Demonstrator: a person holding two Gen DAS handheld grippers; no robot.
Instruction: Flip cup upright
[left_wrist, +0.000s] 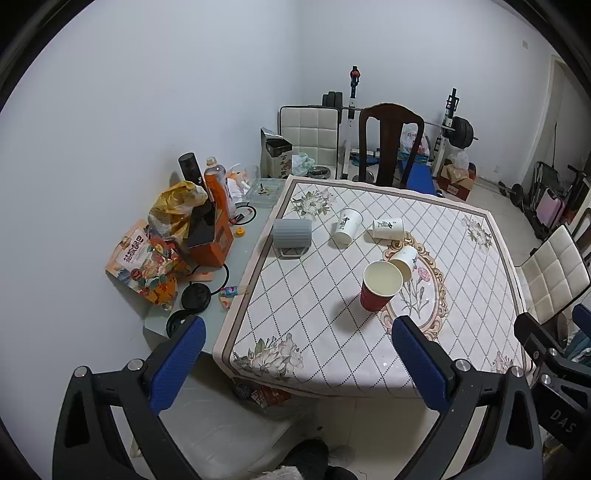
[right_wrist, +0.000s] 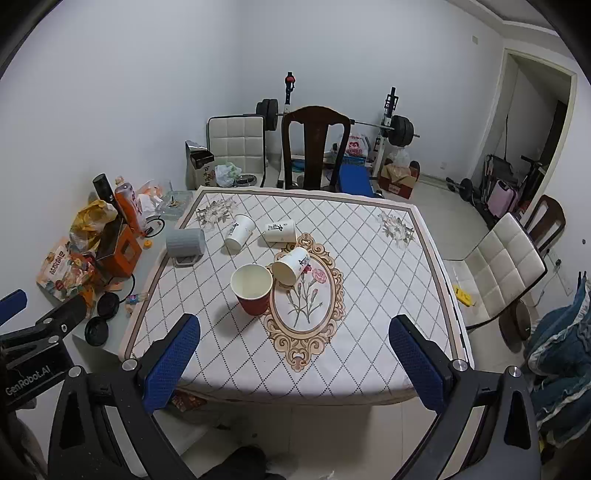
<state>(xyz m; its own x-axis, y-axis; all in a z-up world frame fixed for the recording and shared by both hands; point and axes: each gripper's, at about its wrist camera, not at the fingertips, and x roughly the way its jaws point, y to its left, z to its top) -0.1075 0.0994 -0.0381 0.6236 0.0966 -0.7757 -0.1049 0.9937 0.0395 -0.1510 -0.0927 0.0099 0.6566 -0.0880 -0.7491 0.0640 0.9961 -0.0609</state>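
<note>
A red paper cup (left_wrist: 380, 290) (right_wrist: 252, 293) stands upright on the table's patterned cloth (left_wrist: 314, 332) (right_wrist: 369, 295). Three white paper cups lie on their sides behind it: one (left_wrist: 404, 261) (right_wrist: 291, 266) touching the red cup, one (left_wrist: 388, 228) (right_wrist: 280, 230) farther back, one (left_wrist: 346, 225) (right_wrist: 240, 230) to its left. A grey ribbed mug (left_wrist: 292, 237) (right_wrist: 185, 242) lies on its side at the left edge. My left gripper (left_wrist: 299, 363) and right gripper (right_wrist: 295, 360) are both open and empty, held above the table's near edge.
Snack bags, an orange box (left_wrist: 212, 236), bottles and black lids crowd a side table on the left. A dark wooden chair (left_wrist: 389, 144) stands behind the table, a white padded chair (right_wrist: 498, 269) to its right. Gym weights stand at the back wall.
</note>
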